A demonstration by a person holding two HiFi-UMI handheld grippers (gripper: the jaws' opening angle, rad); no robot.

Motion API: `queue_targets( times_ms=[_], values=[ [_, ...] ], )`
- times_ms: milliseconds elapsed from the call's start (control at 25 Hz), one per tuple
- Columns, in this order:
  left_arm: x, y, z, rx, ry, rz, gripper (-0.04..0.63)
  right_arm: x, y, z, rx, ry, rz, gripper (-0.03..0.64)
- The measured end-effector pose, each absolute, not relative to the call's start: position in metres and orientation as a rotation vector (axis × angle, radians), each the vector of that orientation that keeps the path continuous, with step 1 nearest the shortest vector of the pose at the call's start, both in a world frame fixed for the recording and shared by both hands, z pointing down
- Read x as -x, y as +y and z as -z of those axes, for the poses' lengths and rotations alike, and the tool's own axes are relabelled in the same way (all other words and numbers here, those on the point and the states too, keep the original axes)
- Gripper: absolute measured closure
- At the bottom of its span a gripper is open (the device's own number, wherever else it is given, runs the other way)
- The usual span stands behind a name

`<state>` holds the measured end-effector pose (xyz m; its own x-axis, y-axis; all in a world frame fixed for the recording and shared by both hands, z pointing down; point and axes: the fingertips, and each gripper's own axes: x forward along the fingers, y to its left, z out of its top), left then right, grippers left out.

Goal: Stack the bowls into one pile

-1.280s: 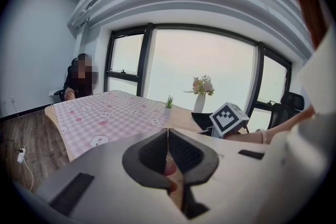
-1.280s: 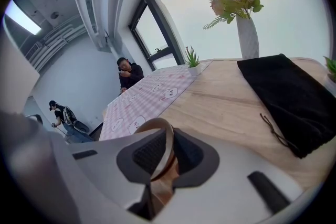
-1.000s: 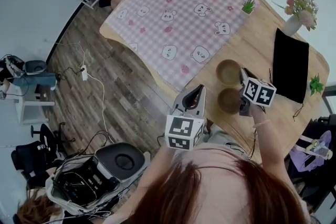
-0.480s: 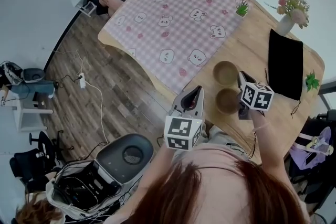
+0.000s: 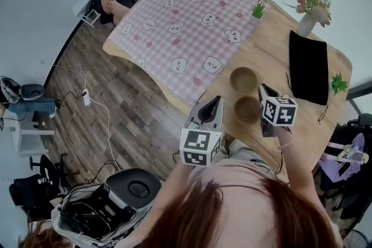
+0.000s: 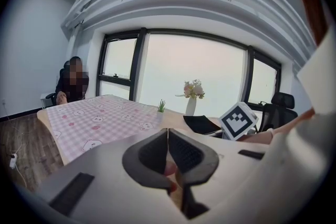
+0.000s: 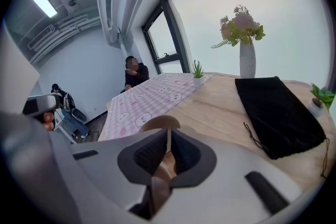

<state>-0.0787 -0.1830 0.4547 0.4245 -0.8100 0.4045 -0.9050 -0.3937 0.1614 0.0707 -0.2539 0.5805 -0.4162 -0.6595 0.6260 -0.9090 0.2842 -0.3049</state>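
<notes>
The right gripper (image 7: pixel 168 144) has just been closing its fingers, and they are clamped on the thin rim of the near bowl (image 5: pixel 247 110). The rim stands upright between them. In the head view the bowl's hollow lies to the left of the fingers, which grip its right-hand side. Whether this bowl rests on the tabletop (image 5: pixel 273 46) or hangs just clear of it cannot be told. The far bowl (image 5: pixel 243 79) sits just beyond it on the bare wood. The left gripper (image 6: pixel 168 139) hangs by the tabletop's near edge, left of both bowls and apart from them — fingers together, nothing between.
</notes>
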Motion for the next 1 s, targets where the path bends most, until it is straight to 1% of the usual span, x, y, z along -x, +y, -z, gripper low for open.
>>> queue_targets(
  times_ms=[400, 1000],
  values=[
    [0.075, -0.176, -0.455, -2.345, -1.429, -0.359, 0.584, -0.079, -0.227, -0.584, -1.409, -2.14, -0.898, 0.595],
    [0.063, -0.161, -0.467, -2.346, -1.369, -0.377, 0.584, -0.085, -0.189, -0.604, -1.37, -2.09, -0.959, 0.565]
  ],
)
